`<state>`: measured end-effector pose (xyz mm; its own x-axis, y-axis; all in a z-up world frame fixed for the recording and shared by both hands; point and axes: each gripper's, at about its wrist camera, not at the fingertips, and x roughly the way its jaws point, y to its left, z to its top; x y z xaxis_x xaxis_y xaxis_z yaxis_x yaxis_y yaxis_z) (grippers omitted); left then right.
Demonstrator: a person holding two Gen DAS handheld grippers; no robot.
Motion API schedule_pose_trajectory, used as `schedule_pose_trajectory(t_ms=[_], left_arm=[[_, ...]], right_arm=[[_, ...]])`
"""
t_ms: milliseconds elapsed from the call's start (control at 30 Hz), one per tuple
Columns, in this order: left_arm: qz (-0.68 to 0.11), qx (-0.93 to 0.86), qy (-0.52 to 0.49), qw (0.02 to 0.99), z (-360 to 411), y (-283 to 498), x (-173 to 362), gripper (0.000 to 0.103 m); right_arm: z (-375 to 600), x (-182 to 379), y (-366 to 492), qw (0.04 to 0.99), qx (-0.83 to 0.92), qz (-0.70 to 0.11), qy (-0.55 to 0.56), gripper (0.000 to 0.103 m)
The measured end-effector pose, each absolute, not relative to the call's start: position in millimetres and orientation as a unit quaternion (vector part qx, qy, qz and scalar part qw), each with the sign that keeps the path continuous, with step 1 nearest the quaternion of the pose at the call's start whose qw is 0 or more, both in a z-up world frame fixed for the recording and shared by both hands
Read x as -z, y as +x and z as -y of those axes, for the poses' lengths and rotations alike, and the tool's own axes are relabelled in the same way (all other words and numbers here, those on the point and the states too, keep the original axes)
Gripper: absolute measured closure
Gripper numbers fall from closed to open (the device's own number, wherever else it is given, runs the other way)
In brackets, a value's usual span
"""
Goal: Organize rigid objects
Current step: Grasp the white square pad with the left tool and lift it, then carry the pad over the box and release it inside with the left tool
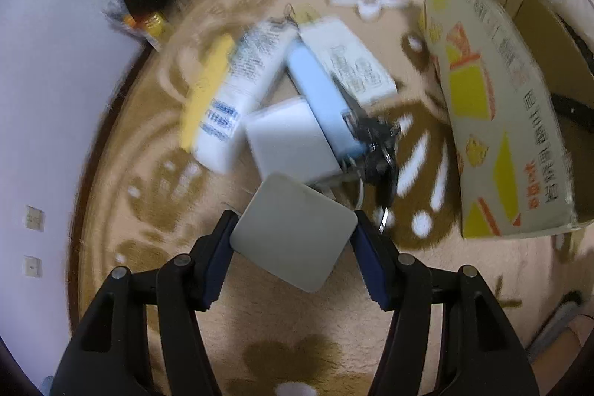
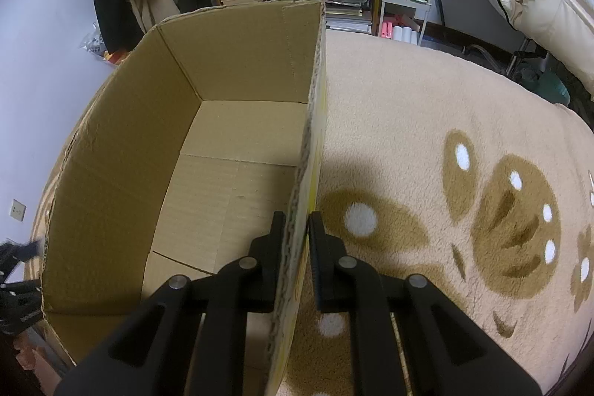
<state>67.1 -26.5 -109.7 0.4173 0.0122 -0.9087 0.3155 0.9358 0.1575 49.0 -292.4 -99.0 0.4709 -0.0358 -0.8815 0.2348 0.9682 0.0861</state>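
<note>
Left gripper pinching one grey square pad, right gripper pinching one cardboard box wall, five items beside the box.

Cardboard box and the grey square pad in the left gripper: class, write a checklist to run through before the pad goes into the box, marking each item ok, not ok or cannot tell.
1. Left gripper shut on the grey square pad: ok.
2. Pad lifted clear of the pile on the rug: ok.
3. Right gripper clamped on the cardboard box wall: ok.
4. Box floor free of objects: ok in the right wrist view.
5. Box sitting flat on the rug: cannot tell.
6. Pad grip secure at its corners: cannot tell.
</note>
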Motion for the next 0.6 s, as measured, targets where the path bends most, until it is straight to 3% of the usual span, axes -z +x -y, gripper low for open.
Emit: schedule_pose_trajectory(t_ms=[367, 600], left_arm=[[-0.448, 0.123, 0.154, 0.872, 63.9, 48.1, 37.8, 0.043], [-0.419, 0.146, 0.174, 0.879, 109.8, 48.6, 20.8, 0.043]], right_arm=[[293.1, 98.8, 48.8, 0.852, 0.079, -0.508, 0.098, 0.090], [293.3, 98.4, 48.1, 0.852, 0.079, -0.509, 0.096, 0.090]])
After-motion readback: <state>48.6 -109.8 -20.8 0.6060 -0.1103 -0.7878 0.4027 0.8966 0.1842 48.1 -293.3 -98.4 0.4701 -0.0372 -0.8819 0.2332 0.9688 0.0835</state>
